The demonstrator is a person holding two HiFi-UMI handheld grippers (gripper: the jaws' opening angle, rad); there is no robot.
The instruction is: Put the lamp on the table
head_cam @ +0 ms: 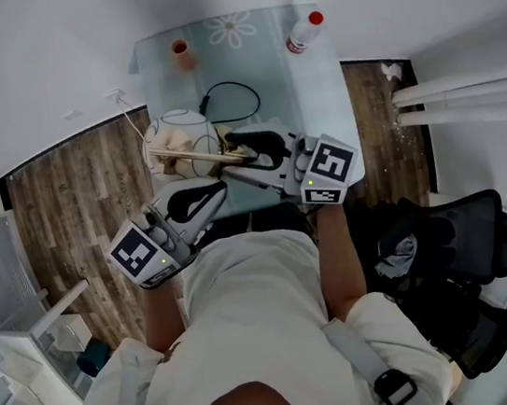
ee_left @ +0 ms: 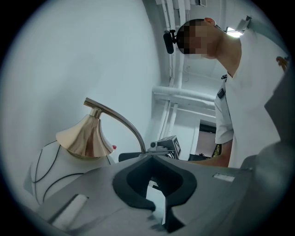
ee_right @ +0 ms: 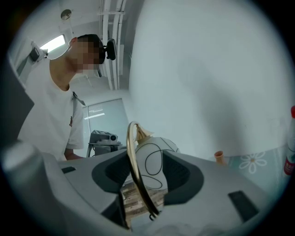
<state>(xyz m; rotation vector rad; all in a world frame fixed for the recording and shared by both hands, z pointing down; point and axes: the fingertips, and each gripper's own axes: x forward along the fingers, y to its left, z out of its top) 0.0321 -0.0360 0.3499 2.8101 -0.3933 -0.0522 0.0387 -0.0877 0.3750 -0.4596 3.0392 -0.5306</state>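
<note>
The lamp (head_cam: 179, 147) seemed to rest on the tabletop (head_cam: 313, 94), so placing looked nearly done; the right tongs (ee_right: 138, 184) stood wide around the lamp's curved arm, only withdrawal remaining; the left tongs (head_cam: 205, 195) were shut, empty, beside the lamp. Beyond the lamp, a cup (head_cam: 181, 53) and a bottle (head_cam: 302, 35) showed no readable contents.

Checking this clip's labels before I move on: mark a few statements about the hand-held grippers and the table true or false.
1. The left hand-held gripper is shut and empty. True.
2. The right hand-held gripper is clamped on the lamp's arm. False: its jaws stand apart, with the arm between them.
3. A red-capped bottle is on the glass table. True.
4. The orange cup is on the floor. False: it stands on the table.
</note>
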